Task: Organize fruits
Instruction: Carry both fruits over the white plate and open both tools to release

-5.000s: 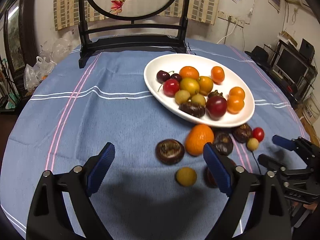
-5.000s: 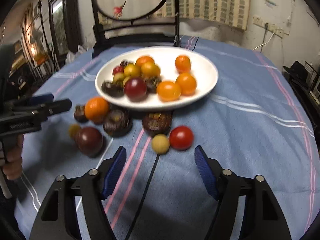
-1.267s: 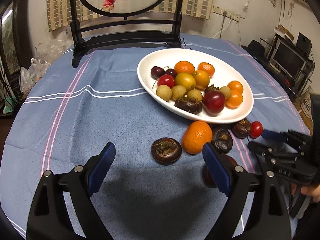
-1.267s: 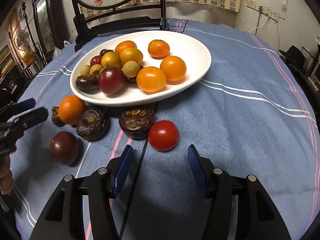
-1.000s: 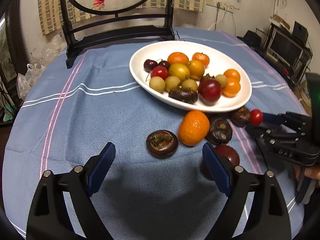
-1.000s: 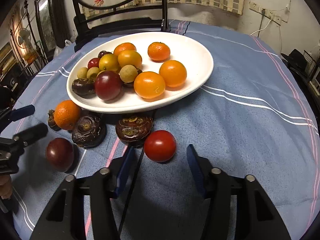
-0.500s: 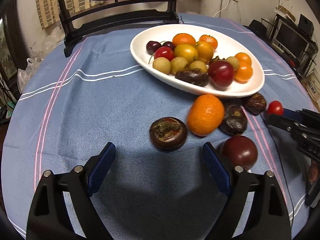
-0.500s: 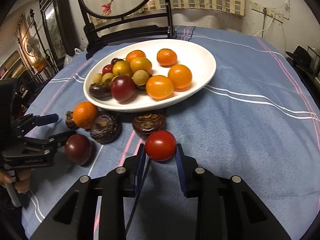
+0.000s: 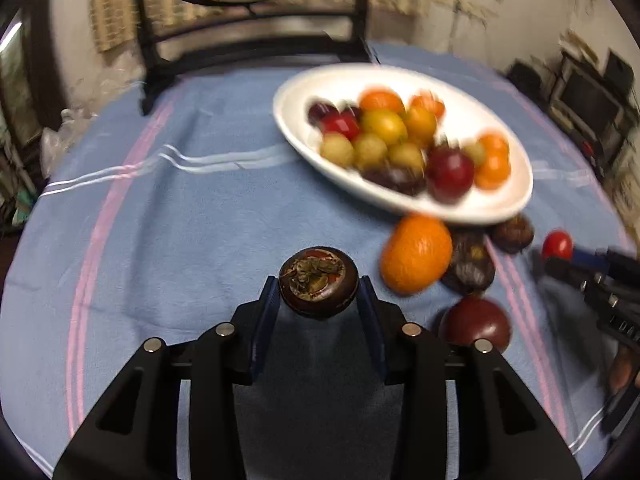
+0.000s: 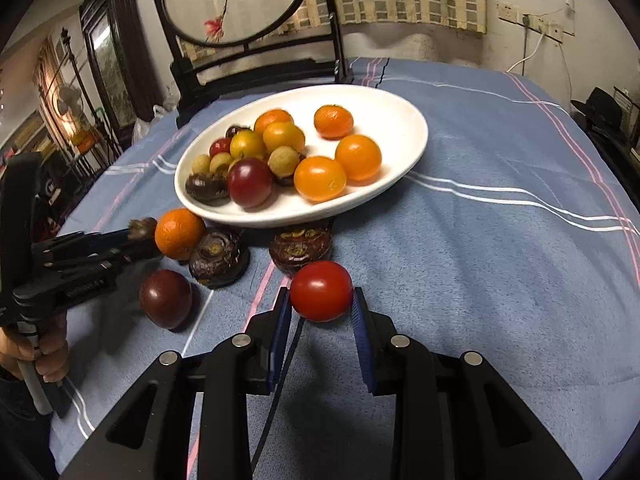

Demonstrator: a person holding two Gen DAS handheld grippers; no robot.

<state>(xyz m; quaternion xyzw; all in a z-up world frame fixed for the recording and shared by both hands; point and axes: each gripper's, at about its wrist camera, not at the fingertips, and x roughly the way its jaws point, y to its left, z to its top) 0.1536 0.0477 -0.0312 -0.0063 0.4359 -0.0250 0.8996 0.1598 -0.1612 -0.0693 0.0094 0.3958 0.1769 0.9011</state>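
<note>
Right wrist view: a red tomato (image 10: 321,291) is gripped by the right tongs (image 10: 320,312) just before the white plate (image 10: 404,128). A dark mangosteen (image 9: 318,281) is clamped in the left tongs (image 9: 319,300) above the blue-clothed table (image 9: 192,216).

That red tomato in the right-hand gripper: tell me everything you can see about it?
The red tomato is small, round, smooth and glossy, with no stem showing. The right gripper is shut on it, a blue pad on each side. It sits in front of the white plate, just nearer than a dark brown fruit; whether it still rests on the blue tablecloth is unclear.
</note>
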